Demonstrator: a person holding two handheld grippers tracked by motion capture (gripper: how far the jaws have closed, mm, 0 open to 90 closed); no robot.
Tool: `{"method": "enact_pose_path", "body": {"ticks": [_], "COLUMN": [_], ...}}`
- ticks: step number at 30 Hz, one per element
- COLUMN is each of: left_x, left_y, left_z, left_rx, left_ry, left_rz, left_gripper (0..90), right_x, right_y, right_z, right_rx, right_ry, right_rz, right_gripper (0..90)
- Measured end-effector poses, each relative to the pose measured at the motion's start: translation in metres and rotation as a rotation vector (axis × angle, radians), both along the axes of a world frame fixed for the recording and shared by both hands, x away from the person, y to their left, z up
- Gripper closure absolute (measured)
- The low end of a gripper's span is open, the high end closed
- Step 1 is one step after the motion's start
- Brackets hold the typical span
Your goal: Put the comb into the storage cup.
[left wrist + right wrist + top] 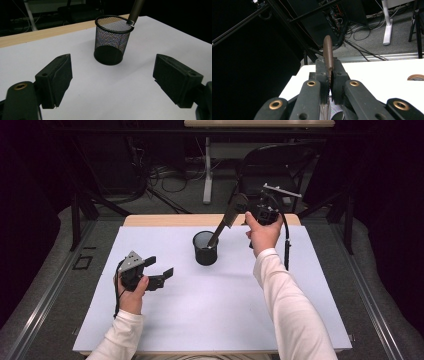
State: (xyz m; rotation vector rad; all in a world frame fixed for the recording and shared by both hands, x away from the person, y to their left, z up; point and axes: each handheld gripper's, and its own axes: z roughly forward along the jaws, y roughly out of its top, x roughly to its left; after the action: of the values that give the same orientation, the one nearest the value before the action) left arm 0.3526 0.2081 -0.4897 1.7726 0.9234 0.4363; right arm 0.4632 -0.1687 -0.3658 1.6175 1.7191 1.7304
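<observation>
Pen [223, 224], brown, stiff, slim, likely light and slick; held at upper end, tip inside mesh cup [205, 248] at centre of frame, on white desk [225, 305]. Best gripped high on barrel, clear of rim. Right gripper [239, 206], upper right of centre, raised, jaws clamped narrow on pen. Left gripper [161, 270], lower left, level, jaws wide, holding nothing.

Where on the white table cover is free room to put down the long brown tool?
Bare white table cover lies between the two sleeves, in front of the black wire-mesh cup, and left of the cup, behind the open left gripper. It is crowded at the cup, where the right gripper holds the long brown tool.
</observation>
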Motion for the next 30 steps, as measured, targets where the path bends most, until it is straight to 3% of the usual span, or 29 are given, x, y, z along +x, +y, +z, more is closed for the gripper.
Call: {"method": "enact_pose_path", "body": {"ticks": [30], "left_x": [0.002], "left_y": [0.002], "left_z": [-0.001], "left_rx": [-0.007], "left_ry": [0.008], "left_rz": [0.006], "left_gripper": [16.0], "right_x": [0.016], "right_y": [0.014], "right_z": [-0.014], "right_rx": [-0.026], "right_ry": [0.01], "right_rz": [-0.025], "right_gripper": [86.9]}}
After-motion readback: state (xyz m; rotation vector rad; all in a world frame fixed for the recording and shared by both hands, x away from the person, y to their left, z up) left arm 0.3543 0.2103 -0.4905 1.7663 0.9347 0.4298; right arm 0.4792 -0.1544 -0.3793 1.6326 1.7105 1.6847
